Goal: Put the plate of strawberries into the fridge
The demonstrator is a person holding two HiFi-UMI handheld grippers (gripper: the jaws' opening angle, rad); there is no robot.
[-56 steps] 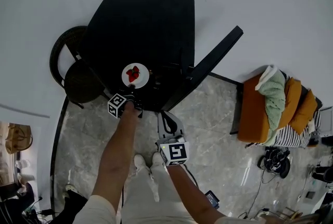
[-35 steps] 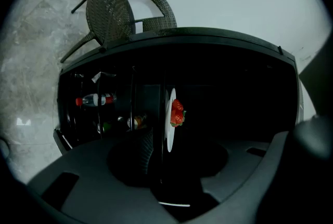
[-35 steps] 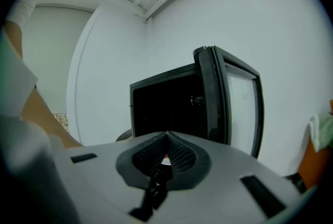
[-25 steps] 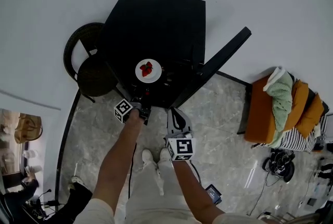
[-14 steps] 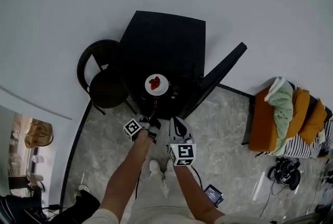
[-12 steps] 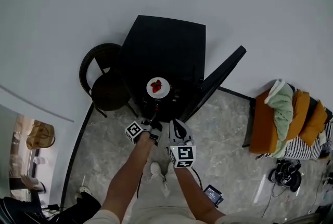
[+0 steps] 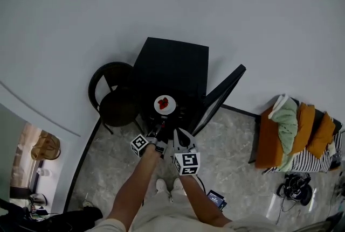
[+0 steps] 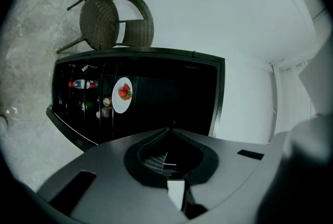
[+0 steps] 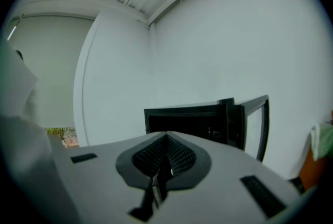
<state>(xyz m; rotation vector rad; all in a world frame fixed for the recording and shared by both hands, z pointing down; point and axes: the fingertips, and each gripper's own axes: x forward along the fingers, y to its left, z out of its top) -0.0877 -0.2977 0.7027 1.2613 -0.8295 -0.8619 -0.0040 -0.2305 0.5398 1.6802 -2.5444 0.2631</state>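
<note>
Left gripper (image 7: 157, 132) and right gripper (image 7: 178, 135) are hovering with jaws closed, empty. Plate of strawberries (image 7: 164, 104) is resting inside fridge (image 7: 178, 61).

Left gripper (image 7: 158, 132) jaws closed, empty; right gripper (image 7: 178, 133) likewise.

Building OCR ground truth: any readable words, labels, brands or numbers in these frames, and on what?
No readable text anywhere.
Left cube and right cube: square black-and-white marker patterns only, no letters or digits.
Bottle inside the fridge: label too small and blurred to read.
</note>
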